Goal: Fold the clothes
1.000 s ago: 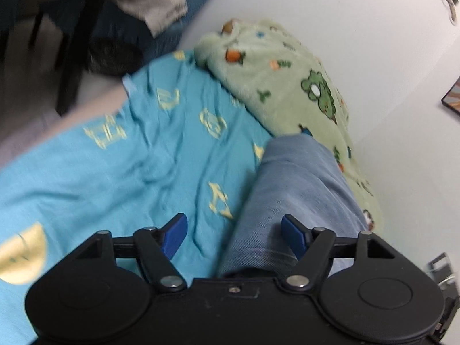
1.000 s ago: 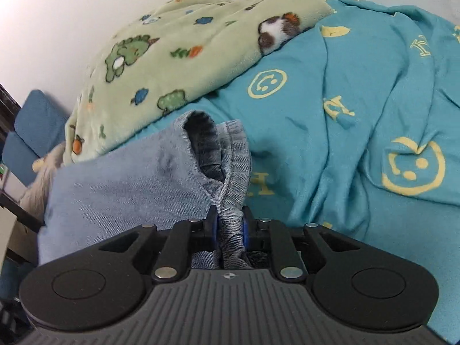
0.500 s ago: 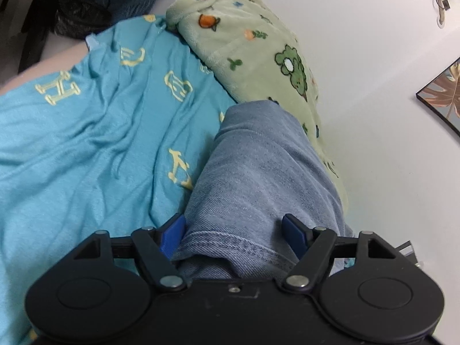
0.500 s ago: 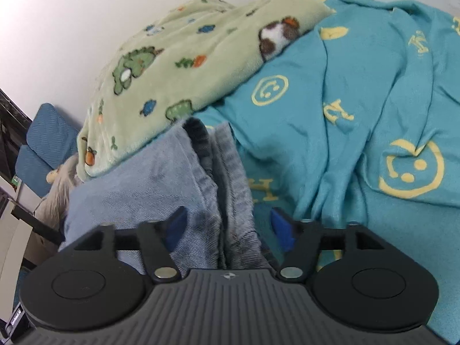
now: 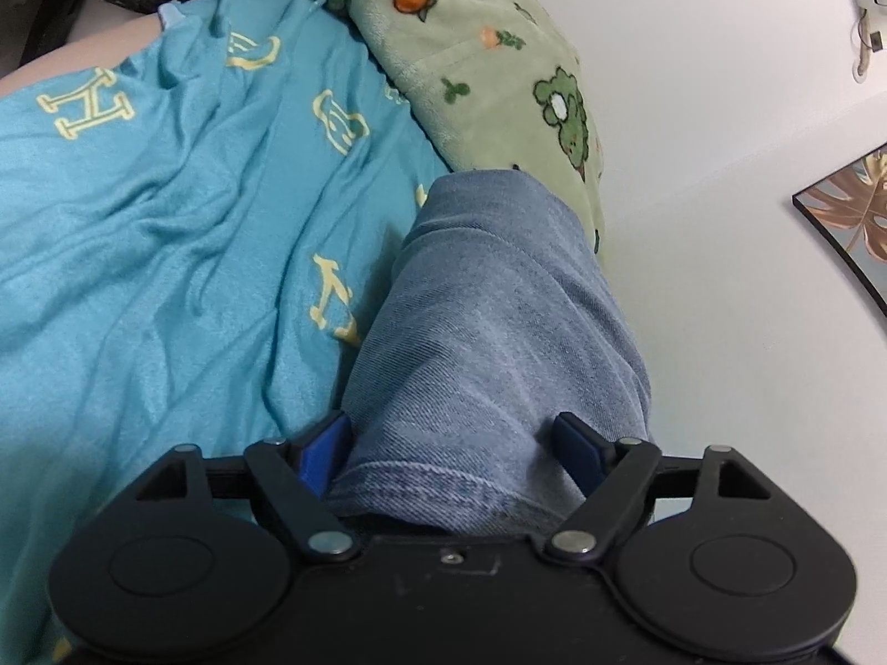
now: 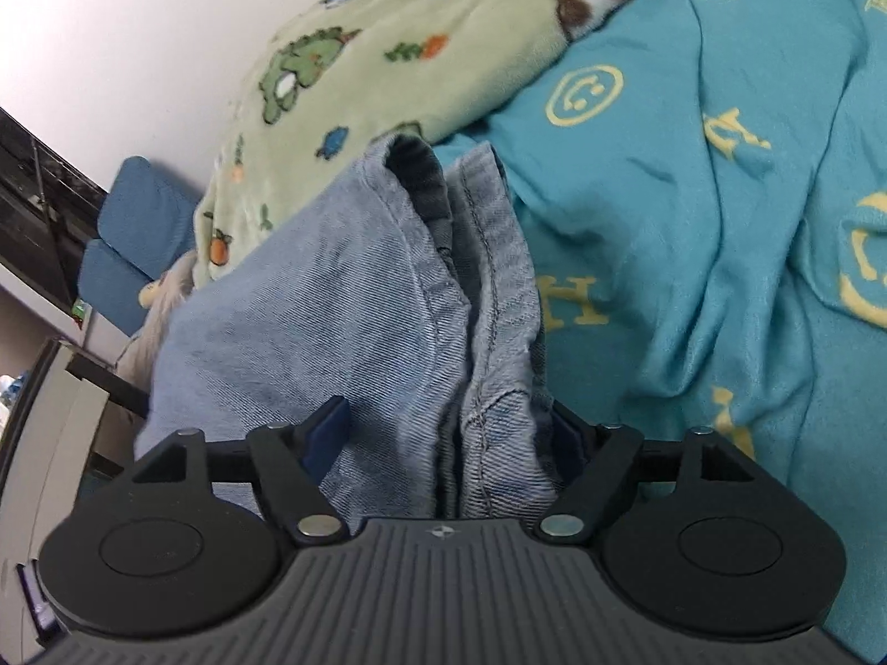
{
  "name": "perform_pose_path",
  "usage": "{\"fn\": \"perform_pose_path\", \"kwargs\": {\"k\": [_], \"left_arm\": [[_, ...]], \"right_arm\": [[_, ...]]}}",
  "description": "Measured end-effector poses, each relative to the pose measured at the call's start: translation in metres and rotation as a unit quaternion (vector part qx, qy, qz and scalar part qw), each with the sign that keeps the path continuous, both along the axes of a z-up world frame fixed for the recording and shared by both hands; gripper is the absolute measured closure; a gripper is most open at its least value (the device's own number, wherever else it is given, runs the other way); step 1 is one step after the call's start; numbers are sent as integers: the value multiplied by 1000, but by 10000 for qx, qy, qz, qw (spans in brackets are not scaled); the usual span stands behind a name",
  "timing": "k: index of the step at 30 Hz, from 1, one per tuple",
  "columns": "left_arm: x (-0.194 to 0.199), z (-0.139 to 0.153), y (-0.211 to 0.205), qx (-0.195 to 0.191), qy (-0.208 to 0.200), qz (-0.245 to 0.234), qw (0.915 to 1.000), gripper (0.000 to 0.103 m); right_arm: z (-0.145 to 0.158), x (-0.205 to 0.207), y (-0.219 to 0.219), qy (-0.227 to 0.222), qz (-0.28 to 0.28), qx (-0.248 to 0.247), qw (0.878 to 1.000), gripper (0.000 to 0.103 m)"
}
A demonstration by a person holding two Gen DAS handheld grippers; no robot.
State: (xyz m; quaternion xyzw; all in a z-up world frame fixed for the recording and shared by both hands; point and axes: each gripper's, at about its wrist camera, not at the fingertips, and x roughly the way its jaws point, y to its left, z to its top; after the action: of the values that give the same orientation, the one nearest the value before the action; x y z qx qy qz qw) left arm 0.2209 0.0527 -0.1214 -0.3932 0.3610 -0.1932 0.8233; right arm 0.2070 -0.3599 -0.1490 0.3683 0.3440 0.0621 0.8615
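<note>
A folded pair of light blue jeans lies on a teal bedsheet with yellow letters. My left gripper is open, its blue fingers straddling the hemmed end of the jeans. In the right wrist view the jeans show stacked folded layers and an open end. My right gripper is open, its blue fingers on either side of the denim layers, not pinching them.
A pale green fleece blanket with cartoon prints lies bunched along the white wall behind the jeans; it also shows in the right wrist view. A framed picture hangs on the wall. Blue cushions sit at the left.
My right gripper let go of the jeans edge and opened wide. My left gripper moved forward so the jeans hem now lies between its open fingers.
</note>
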Motion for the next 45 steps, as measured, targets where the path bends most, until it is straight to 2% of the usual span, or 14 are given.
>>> {"fn": "perform_pose_path", "kwargs": {"k": [1, 3, 4, 5, 9, 14, 19, 25, 29, 33, 39, 45], "left_arm": [[0, 2, -1, 46, -56, 6, 10000, 30], [-2, 7, -3, 157, -180, 29, 9997, 52], [-3, 10, -5, 217, -235, 42, 9995, 58], [-5, 14, -7, 272, -284, 56, 9992, 69], [-9, 26, -13, 568, -357, 159, 9976, 80], [-17, 49, -14, 657, -451, 263, 9965, 84], [-28, 76, -24, 460, -512, 165, 9975, 84], [-47, 117, -71, 377, -865, -98, 9955, 84], [-59, 145, -104, 327, -1106, -275, 9929, 84], [-67, 162, -155, 333, -1260, -590, 9897, 84], [-72, 157, -243, 263, -1315, -1082, 9850, 84], [-69, 123, -319, 173, -1205, -1584, 9799, 84]], "right_arm": [[1, 0, 1, -45, 3, -26, 10000, 31], [7, -1, 4, -149, 32, -189, 9997, 48], [10, -1, 5, -162, 26, -250, 9996, 59], [14, -1, 5, -177, 16, -261, 9995, 66], [31, -3, 11, -332, -6, -472, 9983, 73], [70, -12, 13, -624, -74, -485, 9968, 76], [113, -30, 1, -933, -111, -500, 9943, 76], [153, -62, -28, -1321, -241, -567, 9893, 76], [178, -91, -66, -1559, -441, -569, 9851, 76], [192, -120, -113, -1683, -701, -657, 9811, 76], [194, -164, -187, -1739, -1149, -788, 9749, 76], [168, -196, -252, -1696, -1546, -946, 9687, 76]]}}
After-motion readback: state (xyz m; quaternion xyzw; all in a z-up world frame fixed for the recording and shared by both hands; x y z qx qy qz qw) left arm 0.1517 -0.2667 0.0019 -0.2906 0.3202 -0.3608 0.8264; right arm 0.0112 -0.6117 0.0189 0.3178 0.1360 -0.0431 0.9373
